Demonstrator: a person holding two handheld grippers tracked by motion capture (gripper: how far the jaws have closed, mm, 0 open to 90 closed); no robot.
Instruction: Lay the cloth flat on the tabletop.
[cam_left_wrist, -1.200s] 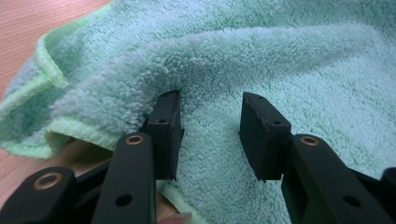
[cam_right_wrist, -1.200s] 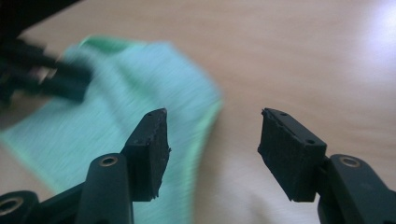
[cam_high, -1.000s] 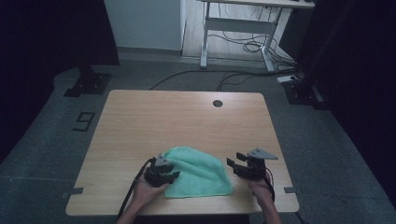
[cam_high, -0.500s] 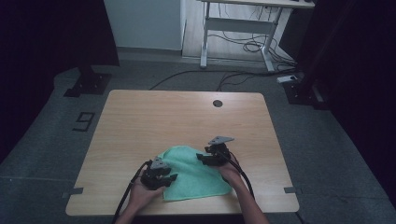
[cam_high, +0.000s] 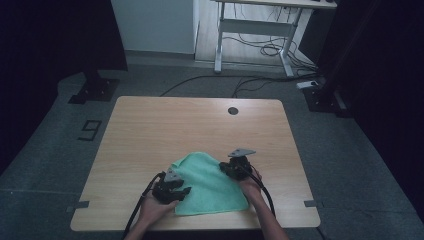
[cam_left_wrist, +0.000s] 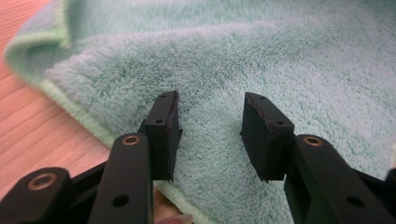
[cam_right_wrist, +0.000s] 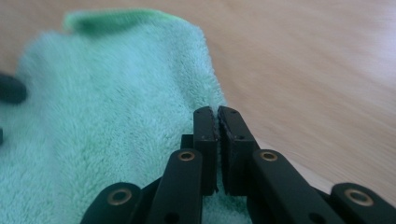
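At the left of the high view, the left hand-held gripper (cam_high: 181, 191) sits at the near-left corner of the green cloth (cam_high: 210, 182), held by the person's left hand (cam_high: 152, 209). In the left gripper view its two black jaws stand apart, tips resting down on the fluffy cloth (cam_left_wrist: 261, 70) with bare pile between them and nothing pinched. The cloth lies rumpled on the wooden worktop (cam_high: 165, 130), toward its near edge and between the two hands, with a fold along its left side. At the cloth's right edge sits the right hand-held gripper (cam_high: 231, 167), grey plate on top. Its jaws have just been closing; in the right gripper view they meet at the cloth's border (cam_right_wrist: 140, 93), pads pressed together, and whether a thin edge of cloth is caught between them I cannot tell
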